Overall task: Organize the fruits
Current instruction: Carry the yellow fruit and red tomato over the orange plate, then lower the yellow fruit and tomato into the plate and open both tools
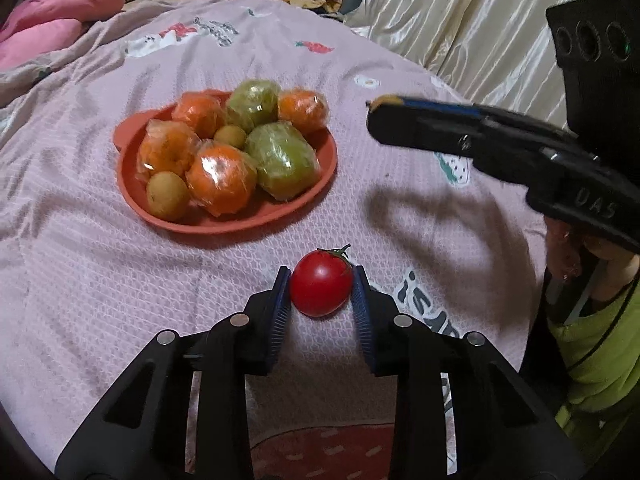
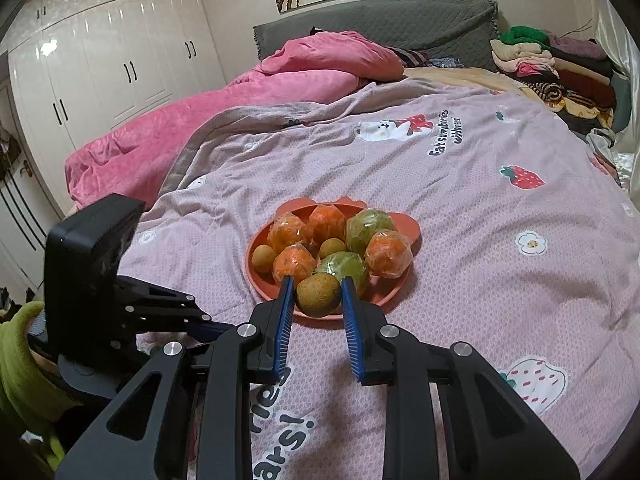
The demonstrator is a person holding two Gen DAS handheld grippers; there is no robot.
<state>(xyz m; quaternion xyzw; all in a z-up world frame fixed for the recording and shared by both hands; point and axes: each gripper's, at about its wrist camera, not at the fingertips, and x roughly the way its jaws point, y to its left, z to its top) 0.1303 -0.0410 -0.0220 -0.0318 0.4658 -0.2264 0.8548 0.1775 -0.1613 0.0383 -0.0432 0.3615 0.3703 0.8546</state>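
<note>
While both cameras look down at a bed covered by a pale pink strawberry-print blanket (image 1: 100,280), an orange-red plate (image 1: 132,184) of fruit sits left of centre in the left wrist view. On it lie four oranges in clear plastic wrap (image 1: 221,184), two wrapped green fruits (image 1: 282,166) and two small brownish-yellow round fruits (image 1: 167,195). Below and right of the plate, at lower centre, a red tomato (image 1: 320,288) with a green stem rests on the blanket, apart from the plate. The left gripper (image 1: 321,294) is closed on it, its blue ribbed pads (image 1: 280,312) pressing either side. To the right, the right gripper (image 1: 374,120) reaches in from the frame edge; seen side-on, it shows nothing of what it holds. A hand (image 1: 568,256) and a lime-green sleeve (image 1: 592,352) show at the lower right.

From the right wrist view, a lime-green sleeve appears at far left, with the body of the left gripper beside it, its tips hidden. At centre, the plate (image 2: 264,284) carries the same fruit. The right gripper (image 2: 318,300) is clamped on a small brownish-yellow fruit (image 2: 318,294) at the plate's near rim; whether the fruit touches the plate cannot be told. A pink duvet (image 2: 180,128) lies upper left, folded clothes (image 2: 552,68) upper right.
</note>
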